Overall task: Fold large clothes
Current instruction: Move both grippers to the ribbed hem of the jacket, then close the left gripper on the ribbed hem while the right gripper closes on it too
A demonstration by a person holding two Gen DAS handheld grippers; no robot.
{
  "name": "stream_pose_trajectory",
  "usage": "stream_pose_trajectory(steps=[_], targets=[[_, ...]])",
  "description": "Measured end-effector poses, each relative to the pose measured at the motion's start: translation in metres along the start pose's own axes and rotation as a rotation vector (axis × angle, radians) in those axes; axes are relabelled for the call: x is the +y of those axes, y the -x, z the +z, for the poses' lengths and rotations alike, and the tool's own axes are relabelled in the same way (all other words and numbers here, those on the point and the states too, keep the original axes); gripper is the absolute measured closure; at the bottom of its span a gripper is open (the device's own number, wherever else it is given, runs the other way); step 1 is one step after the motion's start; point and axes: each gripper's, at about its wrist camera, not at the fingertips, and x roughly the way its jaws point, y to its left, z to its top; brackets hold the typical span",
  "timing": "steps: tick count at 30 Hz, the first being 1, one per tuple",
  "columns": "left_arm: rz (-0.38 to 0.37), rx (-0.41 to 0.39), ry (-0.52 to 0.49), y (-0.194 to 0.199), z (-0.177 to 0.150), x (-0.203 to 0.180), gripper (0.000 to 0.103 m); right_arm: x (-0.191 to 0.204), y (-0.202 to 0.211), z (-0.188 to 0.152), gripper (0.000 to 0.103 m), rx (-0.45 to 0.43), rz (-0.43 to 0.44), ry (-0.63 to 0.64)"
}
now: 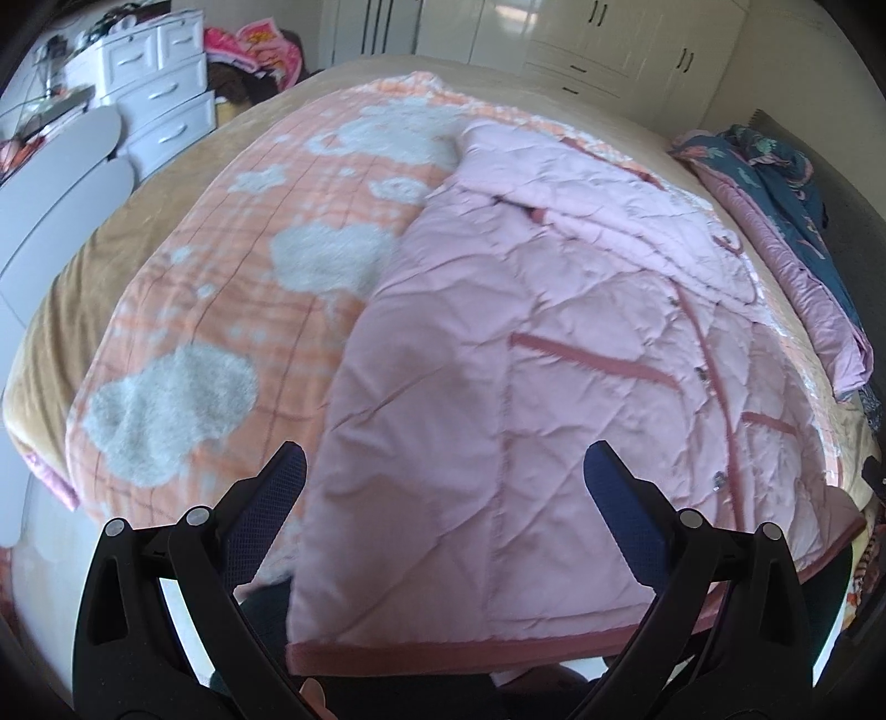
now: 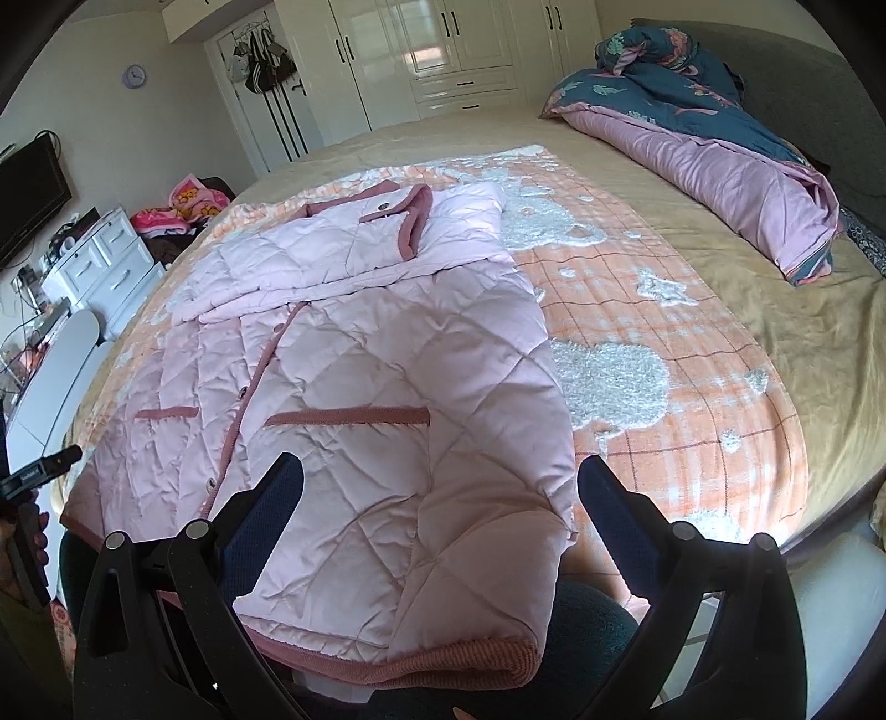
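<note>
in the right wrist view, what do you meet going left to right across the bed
white drawer unit → pink quilted jacket → orange checked blanket → tan bedsheet; the blue and pink duvet lies farther back, right.

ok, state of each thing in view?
pink quilted jacket: flat on the bed, buttoned, sleeves folded in, hem over the edge
left tool: open, empty
right tool: open, empty
blue floral duvet: bunched, far side
wardrobe doors: shut

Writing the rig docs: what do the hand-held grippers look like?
Both match. The left hand-held gripper and right hand-held gripper each have glossy black linkage arms with round silver pivot pins and two fingers faced with dark blue textured pads. No cables or markings visible.
</note>
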Motion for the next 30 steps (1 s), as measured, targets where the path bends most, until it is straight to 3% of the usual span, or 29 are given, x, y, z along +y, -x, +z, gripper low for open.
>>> stream_pose_trajectory(steps=[8,13,18,24,28,30], targets=[[-0.041,0.047,0.063,-0.006,-0.021,0.030,0.009,-0.001,0.001,-0.003,0.004,0.005,0.022,-0.011],[-0.055,0.055,0.031,-0.007,-0.031,0.032,0.010,-0.001,0.004,-0.003,0.004,0.000,0.031,-0.010],[-0.109,0.085,0.013,-0.014,-0.039,0.027,0.037,-0.003,0.007,-0.008,0.004,0.028,0.073,-0.024],[-0.138,0.068,-0.013,-0.018,-0.036,0.011,0.053,-0.012,0.010,-0.020,0.004,0.071,0.062,-0.030],[-0.142,0.042,-0.038,-0.015,-0.030,0.001,0.072,-0.025,0.004,-0.028,0.004,0.130,0.065,-0.073],[-0.149,0.037,-0.042,-0.014,-0.028,-0.001,0.073,-0.031,-0.005,-0.033,0.004,0.184,0.081,-0.088]])
